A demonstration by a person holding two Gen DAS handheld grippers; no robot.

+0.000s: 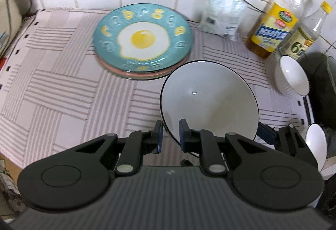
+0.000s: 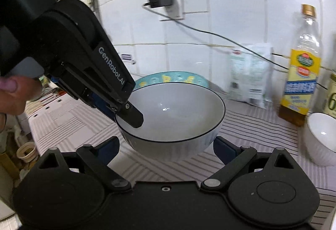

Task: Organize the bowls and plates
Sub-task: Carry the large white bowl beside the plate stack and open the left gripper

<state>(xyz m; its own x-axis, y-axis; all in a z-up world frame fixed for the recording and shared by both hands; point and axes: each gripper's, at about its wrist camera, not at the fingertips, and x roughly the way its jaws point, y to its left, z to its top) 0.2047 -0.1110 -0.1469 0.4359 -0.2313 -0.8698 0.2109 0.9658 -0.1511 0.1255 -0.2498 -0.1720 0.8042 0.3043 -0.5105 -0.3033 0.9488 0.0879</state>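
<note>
A large white bowl with a dark rim (image 1: 210, 99) (image 2: 176, 114) is held above the striped mat. My left gripper (image 1: 170, 135) is shut on its near-left rim, one finger inside and one outside; it shows in the right wrist view (image 2: 126, 112) too. My right gripper (image 2: 166, 146) is open, its fingers either side of the bowl's base, apart from it. A stack of plates topped by a blue fried-egg plate (image 1: 142, 39) (image 2: 172, 79) lies behind. A small white bowl (image 1: 293, 75) (image 2: 323, 141) sits at the right.
Two oil bottles (image 1: 275, 18) (image 2: 302, 70) and a white packet (image 1: 224, 11) stand at the tiled wall. A charger and cable (image 2: 161, 0) hang from a wall socket. Another white bowl (image 1: 317, 146) and a dark pot (image 1: 321, 87) are at the far right. The striped mat (image 1: 63, 74) covers the counter.
</note>
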